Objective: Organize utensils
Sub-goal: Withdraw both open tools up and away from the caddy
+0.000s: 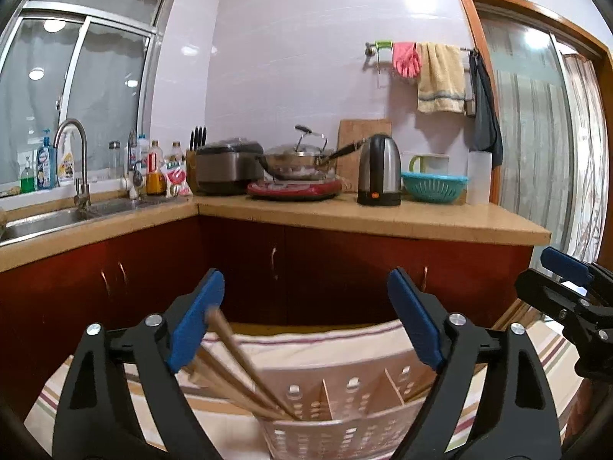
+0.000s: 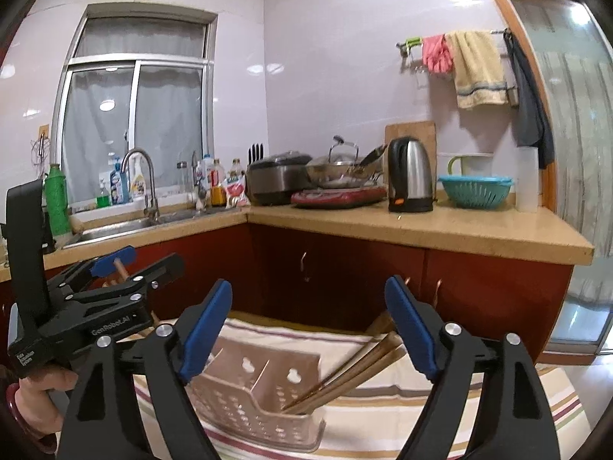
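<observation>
Blue-padded L gripper & R gripper wide open, chopsticks unclamped.

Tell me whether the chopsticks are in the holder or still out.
In. The chopsticks stand tilted with their lower ends inside an end compartment of the perforated holder, upper ends leaning out. The left gripper is open, pads apart.

A pale perforated plastic holder with thin dividers forming compartments stands on a striped cloth. Two bundles of brown wooden chopsticks rest in it with tips down. In the left wrist view, one bundle sits in the leftmost compartment and leans up and to the left, blurred. In the right wrist view, the other bundle sits in the rightmost compartment and leans up and to the right, well over the rim.
</observation>
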### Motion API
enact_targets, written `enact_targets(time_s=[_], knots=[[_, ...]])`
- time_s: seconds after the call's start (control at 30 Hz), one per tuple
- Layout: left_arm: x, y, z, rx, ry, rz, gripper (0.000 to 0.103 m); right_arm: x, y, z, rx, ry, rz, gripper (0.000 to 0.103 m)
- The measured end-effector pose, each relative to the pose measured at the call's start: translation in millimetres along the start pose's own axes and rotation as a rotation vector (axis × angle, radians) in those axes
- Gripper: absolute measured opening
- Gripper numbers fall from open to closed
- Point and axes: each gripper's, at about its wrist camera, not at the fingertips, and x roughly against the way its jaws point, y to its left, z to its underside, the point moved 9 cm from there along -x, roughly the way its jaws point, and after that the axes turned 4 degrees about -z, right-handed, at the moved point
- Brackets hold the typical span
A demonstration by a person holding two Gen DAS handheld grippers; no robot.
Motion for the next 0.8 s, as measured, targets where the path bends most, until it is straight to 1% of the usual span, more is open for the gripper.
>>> enact_targets(time_s=[0.07,0.23,0.37,0.47,0.6,0.7,0.8], knots=[[4.7,2.5,-12.3,0.012,-0.029,-0.002,0.09,6.4,-2.5,-9.0,-0.001,-0.028,0.01,0.082],[21.3,6.3,-34.6,0.026,-0.079,-0.009,0.091,24.1,-3.3,-24.2,0.0,-0.072,0.03,0.084],[42.5,8.5,-40.2,0.019,-0.093,-0.034,0.092,34.2,0.2,-25.2,0.003,-0.066,0.047,0.084],[62.4,9.5,-32.9,-0.002,-0.085,-0.062,0.093,44.2,4.1,-15.9,0.007,-0.043,0.063,0.084],[90.8,14.0,-12.6,-0.024,-0.043,-0.108,0.093,58.2,9.3,10.0,-0.025,0.027,0.074,0.084],[119.6,21.3,7.6,-0.002,0.001,-0.133,0.095,73.4,13.7,30.0,-0.062,0.07,0.082,0.085],[142.2,28.5,23.7,0.023,0.035,-0.155,0.097,88.6,20.2,45.6,-0.069,0.104,0.087,0.085]])
